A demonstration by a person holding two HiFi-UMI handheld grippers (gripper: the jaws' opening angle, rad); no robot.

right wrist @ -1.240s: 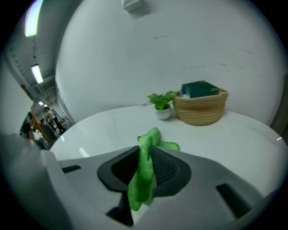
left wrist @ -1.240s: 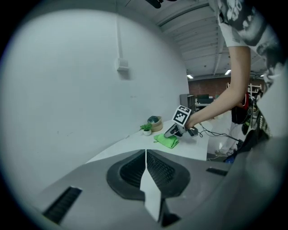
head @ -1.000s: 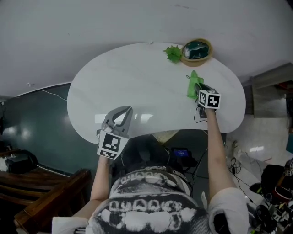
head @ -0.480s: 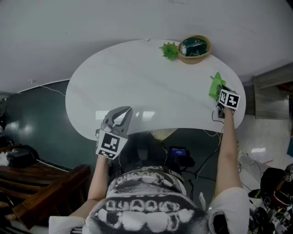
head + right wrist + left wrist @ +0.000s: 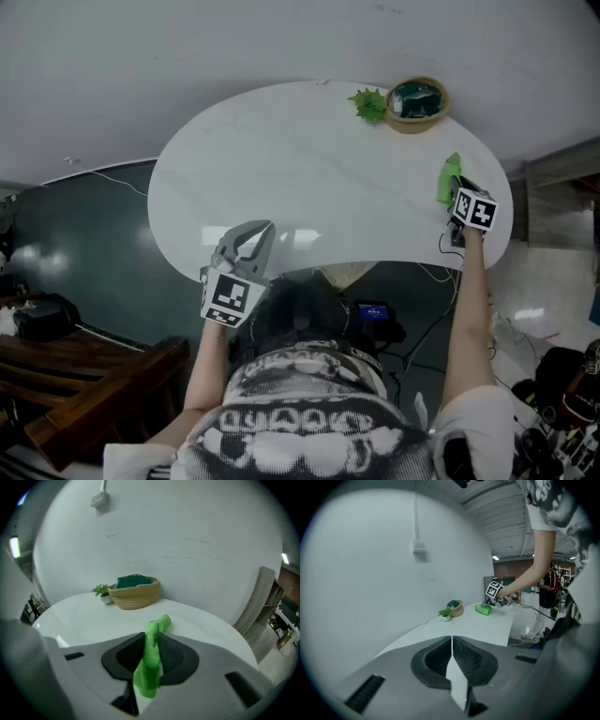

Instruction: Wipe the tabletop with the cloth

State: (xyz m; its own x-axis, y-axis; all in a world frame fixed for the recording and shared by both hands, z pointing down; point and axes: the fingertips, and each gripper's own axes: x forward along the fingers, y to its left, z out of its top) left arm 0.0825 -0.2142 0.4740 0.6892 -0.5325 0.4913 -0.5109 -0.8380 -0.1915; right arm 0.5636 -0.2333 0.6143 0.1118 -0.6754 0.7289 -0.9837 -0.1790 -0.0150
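Observation:
A green cloth lies bunched at the right end of the white tabletop, pinched in my right gripper, which is shut on it. In the right gripper view the cloth runs up between the two jaws and folds over ahead of them. My left gripper rests at the table's near edge, jaws shut with nothing between them. From the left gripper view the cloth and the right gripper show far off on the table.
A woven basket holding something dark green stands at the far right of the table, with a small potted plant to its left. A grey wall runs behind. Cables and gear lie on the floor at the right.
My right gripper has dragged the cloth from the table's right-middle out to the right end. The left gripper has stayed put.

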